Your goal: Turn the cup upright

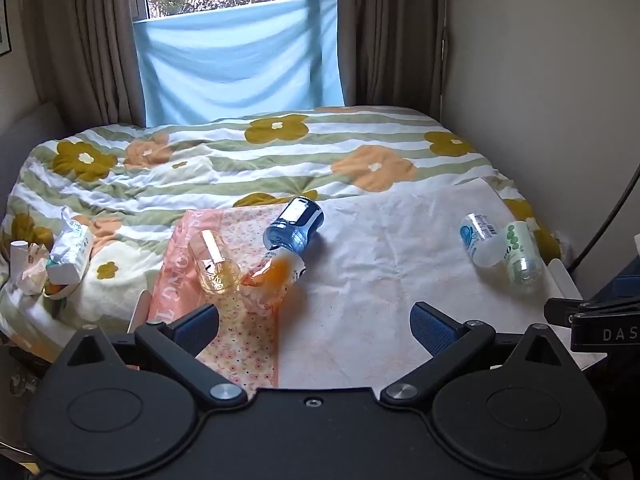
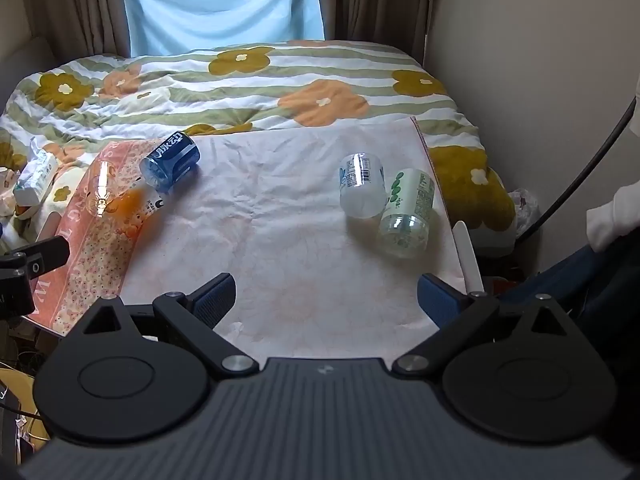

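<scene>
Here both tongs, left [image 1: 314, 326] and right [image 2: 326, 300], gape wide near the toppled clear cup [image 1: 212, 262].

Flowered quilt [image 1: 248, 160] at twelve o'clock, tissue pack [image 1: 70, 250] at nine, blue cloth [image 1: 240, 56] over the window beyond

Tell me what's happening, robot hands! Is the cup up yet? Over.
Left gripper and right gripper open, empty, hovering short of the cups. Clear cup lying on its side, not flipped. Blue cup and orange cup crowd it.
</scene>
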